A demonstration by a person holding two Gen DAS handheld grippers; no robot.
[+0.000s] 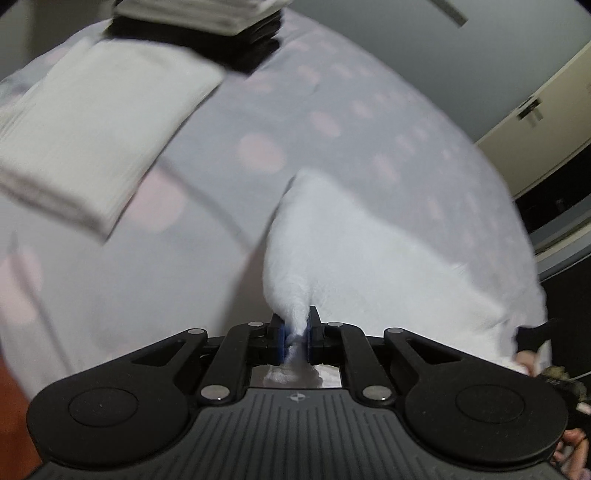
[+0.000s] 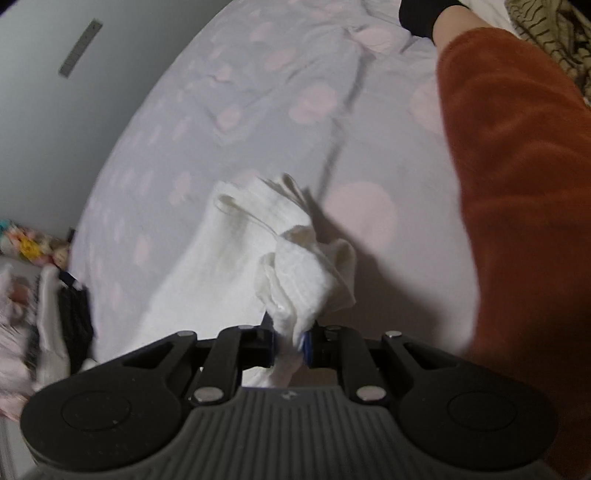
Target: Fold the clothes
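Observation:
A white garment (image 1: 369, 251) lies over the grey bedsheet with pink dots (image 1: 295, 122). My left gripper (image 1: 295, 334) is shut on a bunched edge of it, the cloth spreading away to the right. In the right wrist view the same white garment (image 2: 236, 251) is bunched and partly lifted, and my right gripper (image 2: 291, 341) is shut on a gathered corner of it. The rest of the cloth trails down to the left of the right gripper.
A folded white cloth (image 1: 96, 136) lies at the left of the bed. A stack of folded white and black clothes (image 1: 207, 26) sits behind it. The person's orange sleeve (image 2: 517, 206) crosses the right wrist view. Black and white clothes (image 2: 62, 317) lie at the left.

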